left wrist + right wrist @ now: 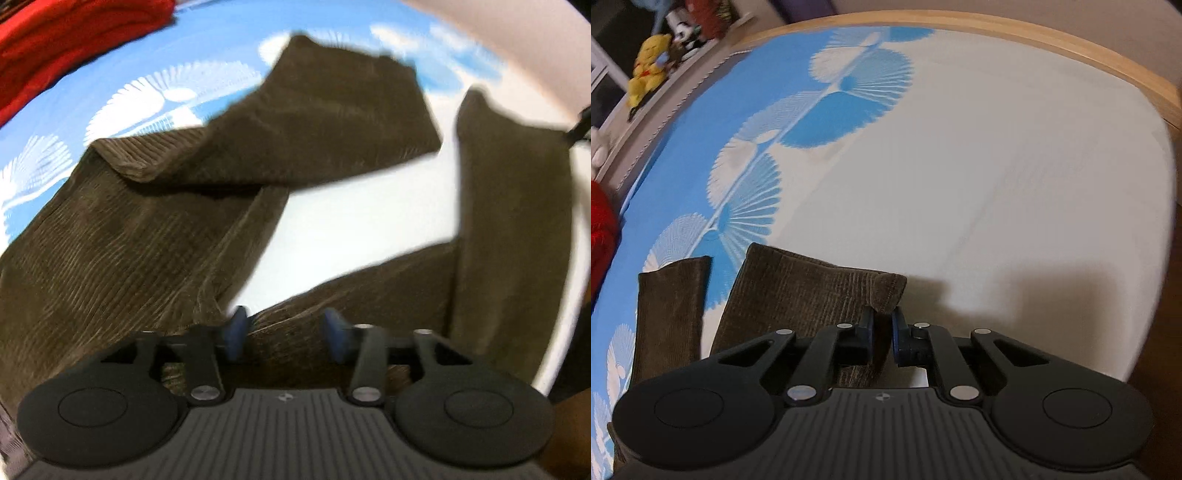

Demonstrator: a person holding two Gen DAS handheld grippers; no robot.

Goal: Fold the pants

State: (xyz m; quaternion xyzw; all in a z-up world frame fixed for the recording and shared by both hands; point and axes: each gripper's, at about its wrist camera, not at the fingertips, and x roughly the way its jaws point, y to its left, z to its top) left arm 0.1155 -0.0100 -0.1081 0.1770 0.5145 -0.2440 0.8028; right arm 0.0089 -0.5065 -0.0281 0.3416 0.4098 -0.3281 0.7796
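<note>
Dark brown corduroy pants (122,236) lie spread on the blue and white bedsheet (354,221), one leg (332,122) folded across toward the upper right. My left gripper (286,332) hovers open over the fabric near the crotch, its blue pads (236,330) apart with nothing pinched. The other leg (517,221) rises toward a dark tip at the right edge. In the right wrist view, my right gripper (882,326) is shut on the hem corner (886,290) of that pants leg (798,295). A second leg end (670,310) lies to its left.
A red garment (55,48) is bunched at the sheet's far left, also seen as a red garment (600,229). The wooden bed frame (1071,40) curves along the far edge. Plush toys (650,74) sit on a ledge beyond the bed. White sheet (997,166) stretches ahead.
</note>
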